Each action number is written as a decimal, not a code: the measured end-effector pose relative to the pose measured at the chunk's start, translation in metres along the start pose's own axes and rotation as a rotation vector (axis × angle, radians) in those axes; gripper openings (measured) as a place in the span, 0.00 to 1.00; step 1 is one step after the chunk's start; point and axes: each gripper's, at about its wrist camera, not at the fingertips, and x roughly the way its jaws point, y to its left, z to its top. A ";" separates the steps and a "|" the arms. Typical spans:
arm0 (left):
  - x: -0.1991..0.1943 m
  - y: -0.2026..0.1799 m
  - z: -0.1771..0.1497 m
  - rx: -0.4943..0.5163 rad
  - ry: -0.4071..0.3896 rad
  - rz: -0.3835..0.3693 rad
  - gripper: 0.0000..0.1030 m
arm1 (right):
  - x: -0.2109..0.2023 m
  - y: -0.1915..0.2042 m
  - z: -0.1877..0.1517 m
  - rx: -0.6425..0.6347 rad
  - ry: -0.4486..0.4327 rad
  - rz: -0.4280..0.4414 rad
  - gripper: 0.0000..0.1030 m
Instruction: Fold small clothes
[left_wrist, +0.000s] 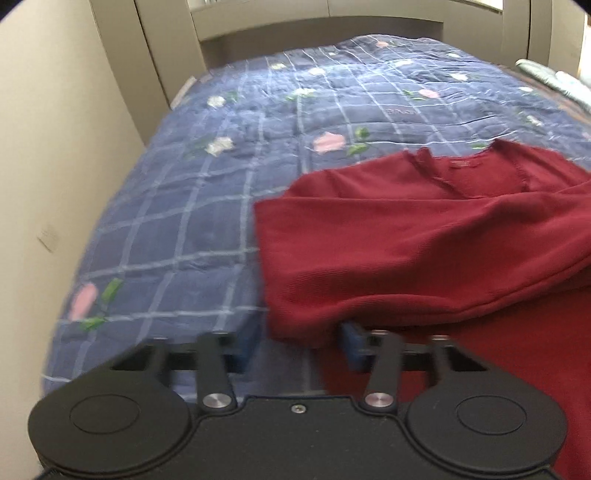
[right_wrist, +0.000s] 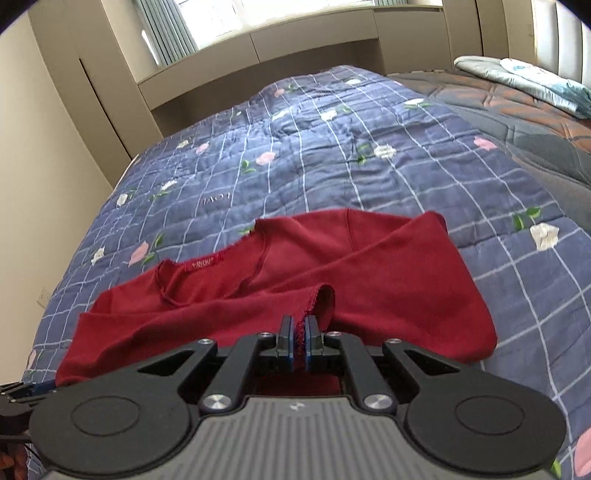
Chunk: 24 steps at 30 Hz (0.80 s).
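A dark red top (right_wrist: 280, 284) lies crumpled on a bed (right_wrist: 332, 166), on a blue quilt (left_wrist: 184, 206) checked with pale lines and dotted with pink and white flowers. The top sits at the near edge of the bed, neck toward the far side. Inside the back of the neck runs a small red label (right_wrist: 204, 263) with pale writing, too small to read. Stitched into the quilt just beyond the top is a short word (right_wrist: 216, 201), upside down in the right wrist view and not legible.

The right tool (right_wrist: 301, 332) is pinched tight on a frayed edge of the top, likely a sleeve end, and the cloth rises in a small fold out of its blue pads (right_wrist: 313, 338).

The left tool (left_wrist: 295, 345) stands at the top's near left corner. Its jaws are apart at a middling width, one blue pad (left_wrist: 248, 341) on the quilt side and the other under the red hem, with a fold of cloth hanging over the gap. The view is blurred, so whether the pads press on the cloth cannot be told.

At the far right of the bed lie a brown and grey cover (right_wrist: 517, 110) and a pale folded cloth (right_wrist: 524, 79). Beige cabinets (right_wrist: 92, 92) stand along the far left.
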 end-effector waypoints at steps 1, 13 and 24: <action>0.000 0.001 0.000 -0.018 0.007 -0.003 0.36 | 0.001 0.001 -0.002 -0.003 0.007 -0.001 0.06; -0.005 0.030 -0.005 -0.187 0.035 -0.022 0.10 | 0.021 0.013 -0.028 -0.049 0.093 -0.012 0.07; -0.013 0.045 -0.019 -0.268 0.088 -0.049 0.45 | 0.017 0.028 -0.029 -0.182 0.066 -0.088 0.54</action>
